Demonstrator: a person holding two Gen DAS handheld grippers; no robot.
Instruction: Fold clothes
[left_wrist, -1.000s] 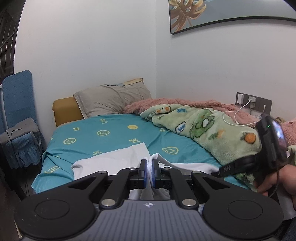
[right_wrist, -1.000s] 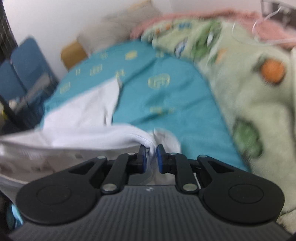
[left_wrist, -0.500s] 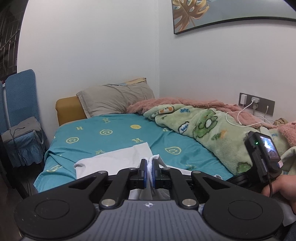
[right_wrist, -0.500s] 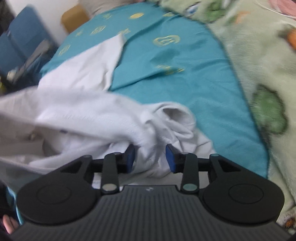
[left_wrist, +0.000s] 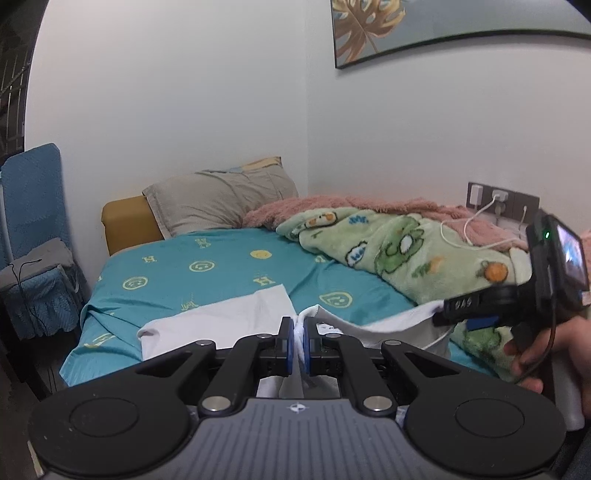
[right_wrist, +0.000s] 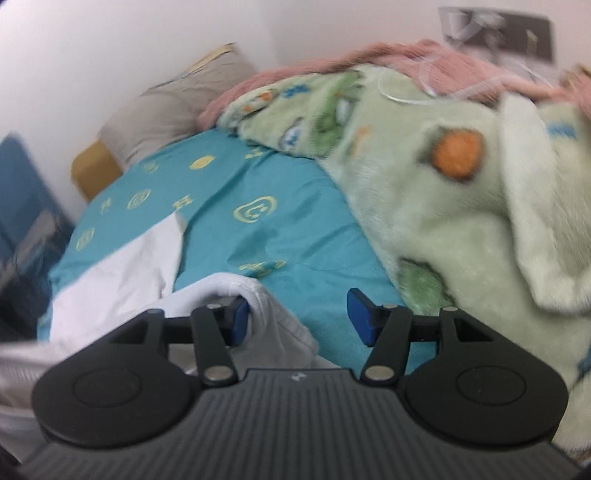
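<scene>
One pillow (left_wrist: 221, 199), two blankets (left_wrist: 399, 251).

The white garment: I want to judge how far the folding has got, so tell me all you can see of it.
The white garment is plain, thin, soft cloth, partly spread flat on the teal sheet near the bed's foot, one flat corner pointing toward the pillow. Its near part is bunched and lifted. The left tongs are shut on a pinched fold. A ribbed hem drapes against the left finger of the open right tongs, ungripped. No neat fold shows.
</scene>
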